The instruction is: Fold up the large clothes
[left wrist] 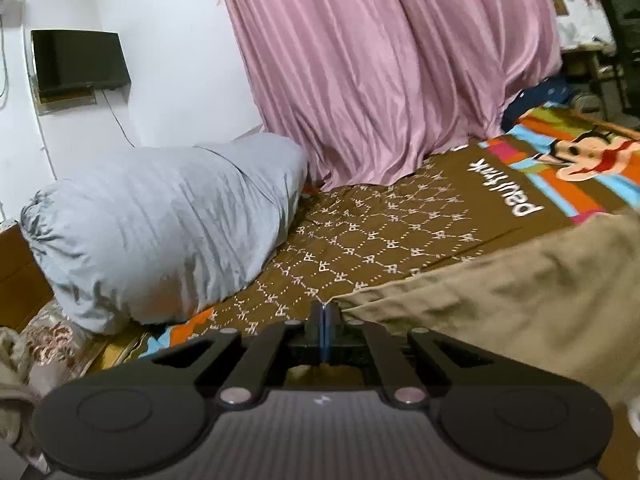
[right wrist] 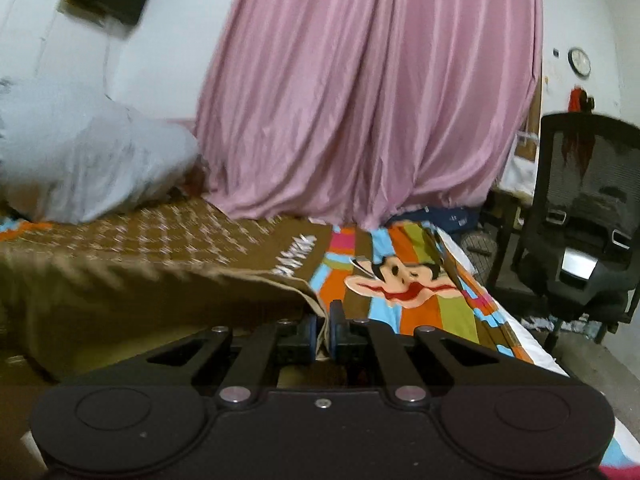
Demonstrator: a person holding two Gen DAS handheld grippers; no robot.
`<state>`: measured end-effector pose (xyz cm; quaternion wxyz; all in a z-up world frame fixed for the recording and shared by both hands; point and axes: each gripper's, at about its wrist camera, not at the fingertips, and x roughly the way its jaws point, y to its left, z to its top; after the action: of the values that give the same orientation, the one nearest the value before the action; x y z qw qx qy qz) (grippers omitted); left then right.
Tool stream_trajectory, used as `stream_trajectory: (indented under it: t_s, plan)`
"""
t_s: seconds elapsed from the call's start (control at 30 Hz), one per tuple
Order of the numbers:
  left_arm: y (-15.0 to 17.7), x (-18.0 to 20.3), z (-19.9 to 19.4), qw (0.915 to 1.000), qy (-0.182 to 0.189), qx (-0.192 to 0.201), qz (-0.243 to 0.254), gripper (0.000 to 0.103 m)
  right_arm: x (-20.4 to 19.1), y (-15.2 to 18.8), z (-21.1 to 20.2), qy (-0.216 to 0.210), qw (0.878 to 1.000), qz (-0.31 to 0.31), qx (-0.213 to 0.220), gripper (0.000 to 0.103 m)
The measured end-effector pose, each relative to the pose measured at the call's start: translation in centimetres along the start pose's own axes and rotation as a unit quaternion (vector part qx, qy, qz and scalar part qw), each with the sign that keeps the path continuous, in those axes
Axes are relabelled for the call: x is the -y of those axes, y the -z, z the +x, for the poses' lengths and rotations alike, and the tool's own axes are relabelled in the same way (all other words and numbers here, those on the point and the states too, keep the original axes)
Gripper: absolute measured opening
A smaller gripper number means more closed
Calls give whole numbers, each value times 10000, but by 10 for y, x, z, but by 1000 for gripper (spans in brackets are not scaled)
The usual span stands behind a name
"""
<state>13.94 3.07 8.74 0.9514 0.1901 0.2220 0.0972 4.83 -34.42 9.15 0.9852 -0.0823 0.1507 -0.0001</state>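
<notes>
A large khaki garment [left wrist: 500, 300] lies over the bed's patterned sheet [left wrist: 380, 232]. My left gripper [left wrist: 324, 316] is shut on the garment's left corner and holds it just above the sheet. In the right wrist view the same khaki garment [right wrist: 140, 300] stretches to the left, and my right gripper [right wrist: 323, 320] is shut on its right corner, with a fold of cloth pinched between the pads. The cloth hangs taut between the two grippers.
A grey bundled duvet [left wrist: 160, 228] lies at the head of the bed. A pink curtain [left wrist: 380, 60] hangs behind the bed. A black office chair [right wrist: 580, 220] stands right of the bed. The bed's right edge [right wrist: 532, 344] runs close to my right gripper.
</notes>
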Motion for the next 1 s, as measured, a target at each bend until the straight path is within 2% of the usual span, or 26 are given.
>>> stream_trajectory:
  t_s: [0.17,0.33,0.47,0.57,0.63,0.67,0.73,0.77,0.83,0.9,1.0]
  plan:
    - [-9,29,87,9993,-45,-332,186,0,1,-1,97,185,9982,70,-566,6]
    - [11,52,162,9958,122,-844,324,0,-10,14,173,268,9928,-225,-1146,7]
    - [43,62,198,9902,452,-1296,275,0,-23,38,215,294,9860,-546,-1545,9]
    - [57,50,200,9862,817,-1436,-109,2,-28,60,232,220,9819,-564,-1792,10]
    - [56,36,195,9837,998,-1468,-299,12,-25,63,229,103,9841,-426,-1720,17]
    - [53,28,191,9828,1036,-1471,-415,21,-23,62,225,44,9855,-348,-1663,28]
    - [48,11,176,9820,1085,-1394,-673,76,-16,56,212,-1,9888,-205,-1480,66]
    - [45,3,167,9827,1080,-1296,-758,85,-11,52,201,-21,9905,-95,-1369,71]
    - [42,-10,143,9859,955,-1042,-895,90,1,45,178,-54,9926,165,-1205,80]
    - [44,-19,122,9848,945,-1027,-1035,96,12,43,155,20,9927,378,-1149,94]
    - [62,-29,94,9780,843,-1270,-1423,100,28,53,122,-12,9881,985,-1183,96]
